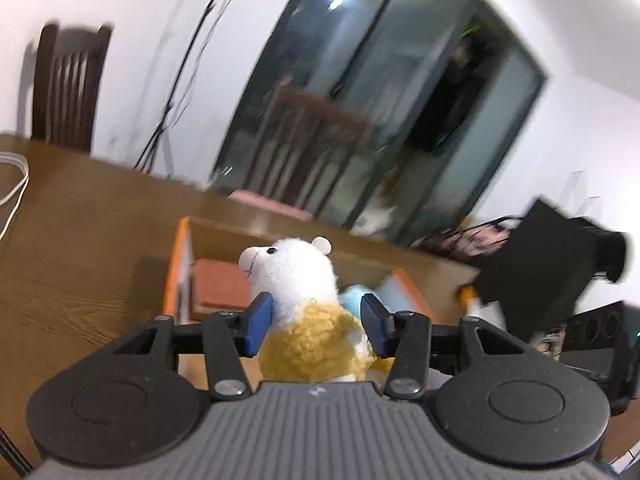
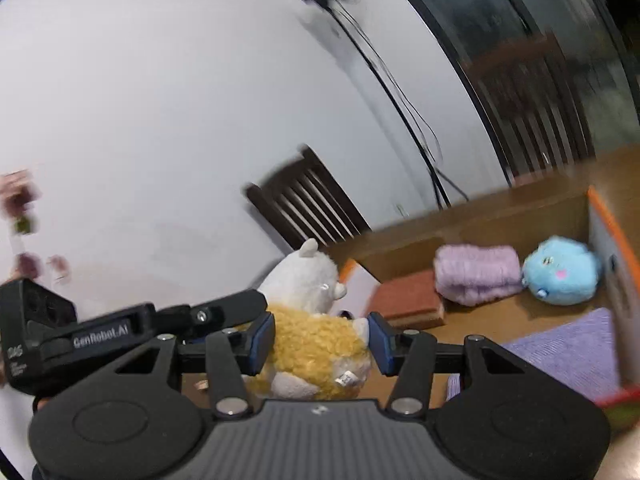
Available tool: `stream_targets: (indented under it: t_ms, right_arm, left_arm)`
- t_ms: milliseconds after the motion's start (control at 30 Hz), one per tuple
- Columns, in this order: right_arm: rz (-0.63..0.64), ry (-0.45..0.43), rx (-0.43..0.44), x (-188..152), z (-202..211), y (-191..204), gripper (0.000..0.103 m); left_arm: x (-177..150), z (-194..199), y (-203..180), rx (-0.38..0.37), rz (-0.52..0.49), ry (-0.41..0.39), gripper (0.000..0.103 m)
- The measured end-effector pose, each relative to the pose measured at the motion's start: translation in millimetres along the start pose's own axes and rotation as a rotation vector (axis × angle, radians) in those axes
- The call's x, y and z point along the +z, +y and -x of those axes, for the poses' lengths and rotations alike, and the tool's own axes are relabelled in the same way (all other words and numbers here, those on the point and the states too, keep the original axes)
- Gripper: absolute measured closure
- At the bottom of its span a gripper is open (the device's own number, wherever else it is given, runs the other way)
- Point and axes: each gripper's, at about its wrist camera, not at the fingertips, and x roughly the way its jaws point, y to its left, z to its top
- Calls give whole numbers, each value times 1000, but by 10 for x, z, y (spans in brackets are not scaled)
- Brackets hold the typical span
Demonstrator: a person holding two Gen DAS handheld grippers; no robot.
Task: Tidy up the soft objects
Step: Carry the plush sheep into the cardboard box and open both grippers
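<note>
A white plush alpaca with a yellow woolly body [image 1: 304, 308] [image 2: 316, 344] is held in the air over an orange-edged cardboard box [image 1: 176, 280] [image 2: 608, 220]. My left gripper [image 1: 316, 324] has its blue pads [image 1: 258, 320] against the body's sides. My right gripper [image 2: 320, 342] also has its pads [image 2: 262, 344] pressed on the yellow body. The left gripper's body [image 2: 100, 336] shows at the left of the right wrist view. Inside the box lie a lilac rolled towel [image 2: 478, 274], a blue round plush [image 2: 562, 270] [image 1: 356, 296], a brown-red block [image 2: 408, 300] [image 1: 222, 284] and a purple cloth [image 2: 568, 348].
The box stands on a wooden table [image 1: 80, 248]. Dark wooden chairs [image 1: 68, 84] [image 2: 308, 204] stand behind the table by a white wall. A white cable [image 1: 16, 184] lies at the table's left. A glass door [image 1: 380, 100] is at the back.
</note>
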Motion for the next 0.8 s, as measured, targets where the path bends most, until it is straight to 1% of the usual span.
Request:
stream_targets:
  t_ms: [67, 100, 167, 200, 233, 267, 300, 333, 367, 433, 467, 567, 633, 700, 767, 800]
  right_arm:
    - [-21, 53, -43, 25, -324, -138, 53]
    - [-30, 88, -63, -17, -461, -208, 53]
    - [-37, 146, -90, -98, -682, -291, 54]
    - [-49, 170, -91, -162, -747, -310, 54]
    - [-63, 191, -78, -208, -801, -333, 54]
    - [-67, 204, -72, -250, -844, -336, 54]
    - [-41, 213, -88, -291, -869, -324, 53]
    - [-1, 223, -111, -313, -896, -276, 52]
    - [33, 223, -129, -332, -907, -233, 51]
    - [60, 228, -138, -337, -894, -173, 47]
    - [70, 222, -141, -329, -858, -141, 47]
    - [125, 158, -157, -227, -584, -16, 45]
    - [155, 115, -154, -154, -314, 76, 41]
    - [188, 69, -153, -84, -5, 177, 38]
    - [225, 25, -163, -33, 321, 288, 37]
    - [247, 3, -165, -23, 494, 344, 36]
  left_arm:
    - [10, -276, 114, 45, -2, 51, 55]
    - [-12, -397, 163, 69, -14, 79, 55]
    - [-102, -479, 246, 110, -34, 97, 57]
    - [-162, -465, 281, 119, -52, 87, 57]
    - [-198, -435, 350, 107, -56, 76, 54]
    - [-216, -399, 391, 89, -38, 75, 51]
    - [-220, -355, 410, 72, -30, 75, 46]
    - [-212, -294, 411, 68, -40, 64, 45]
    - [-214, -235, 382, 78, -61, 48, 44]
    - [-200, -84, 275, 100, -109, 16, 41]
    - [-190, -14, 230, 104, -123, 6, 40]
    - [-130, 232, 86, 101, -150, -11, 39]
    - [-146, 480, -31, 107, -190, -47, 34]
    - [-199, 738, -175, 115, -231, -86, 31]
    - [-259, 998, -302, 113, -273, -126, 27]
    - [-308, 1129, -363, 112, -294, -148, 22]
